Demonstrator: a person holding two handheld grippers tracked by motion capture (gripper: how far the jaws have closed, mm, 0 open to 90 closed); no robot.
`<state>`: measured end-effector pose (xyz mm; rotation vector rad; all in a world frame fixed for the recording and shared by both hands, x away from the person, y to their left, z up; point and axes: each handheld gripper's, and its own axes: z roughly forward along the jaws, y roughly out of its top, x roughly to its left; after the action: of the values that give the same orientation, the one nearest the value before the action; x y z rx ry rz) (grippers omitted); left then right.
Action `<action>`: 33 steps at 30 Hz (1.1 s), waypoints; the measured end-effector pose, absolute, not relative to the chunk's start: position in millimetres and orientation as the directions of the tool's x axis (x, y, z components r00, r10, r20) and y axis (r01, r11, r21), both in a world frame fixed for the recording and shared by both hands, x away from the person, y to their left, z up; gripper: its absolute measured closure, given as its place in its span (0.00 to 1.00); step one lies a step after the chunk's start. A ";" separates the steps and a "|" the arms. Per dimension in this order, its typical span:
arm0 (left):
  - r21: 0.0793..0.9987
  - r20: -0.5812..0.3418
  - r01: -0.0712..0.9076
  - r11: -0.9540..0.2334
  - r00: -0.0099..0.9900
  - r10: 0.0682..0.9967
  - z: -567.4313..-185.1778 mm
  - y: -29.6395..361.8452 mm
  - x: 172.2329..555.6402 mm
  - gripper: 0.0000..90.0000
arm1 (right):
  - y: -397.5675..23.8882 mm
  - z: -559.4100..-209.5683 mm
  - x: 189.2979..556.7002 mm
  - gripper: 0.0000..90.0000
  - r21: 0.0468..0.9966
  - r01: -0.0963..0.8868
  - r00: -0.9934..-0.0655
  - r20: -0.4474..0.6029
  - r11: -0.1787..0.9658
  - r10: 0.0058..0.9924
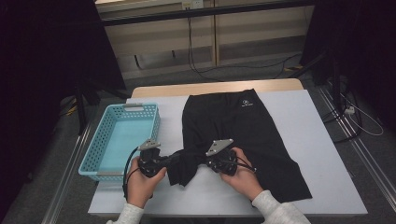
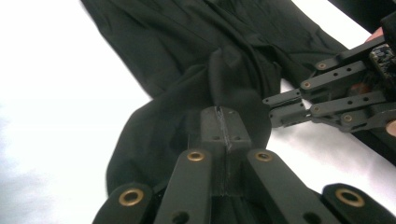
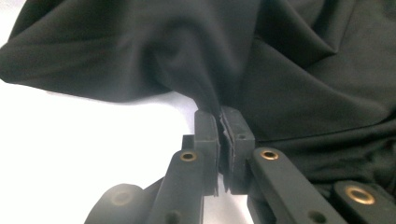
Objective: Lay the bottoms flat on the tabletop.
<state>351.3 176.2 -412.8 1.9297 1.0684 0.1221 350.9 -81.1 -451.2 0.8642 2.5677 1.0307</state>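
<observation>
Both tongs are clamped tight on the same black garment. Left tongs have their jaws pressed together with a fold of the dark cloth pinched at the tips, and the fabric bunches up just beyond them. Right tongs grip a gathered pleat of the cloth the same way, jaws closed with only the thin fabric between them. From above, the left tongs and right tongs sit close to each other at the near left corner of the garment, each held in a hand, left hand and right hand, with pale sleeves coming in from the near edge. Outward from the pinch, the garment lies spread across the white bench, a small pale logo near its far edge. A light blue basket stands on the bench just left of the garment, beside the left hand.
</observation>
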 end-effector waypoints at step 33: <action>0.763 -0.236 0.574 -0.297 0.675 0.699 -418.7 145.7 338.4 0.74 | -107.6 -451.6 368.2 0.96 0.696 0.486 -0.717 -0.028 0.528 0.697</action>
<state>338.4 145.7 -418.7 1.9914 0.9853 0.1765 368.2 -107.6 -451.6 0.9859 2.4677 0.9848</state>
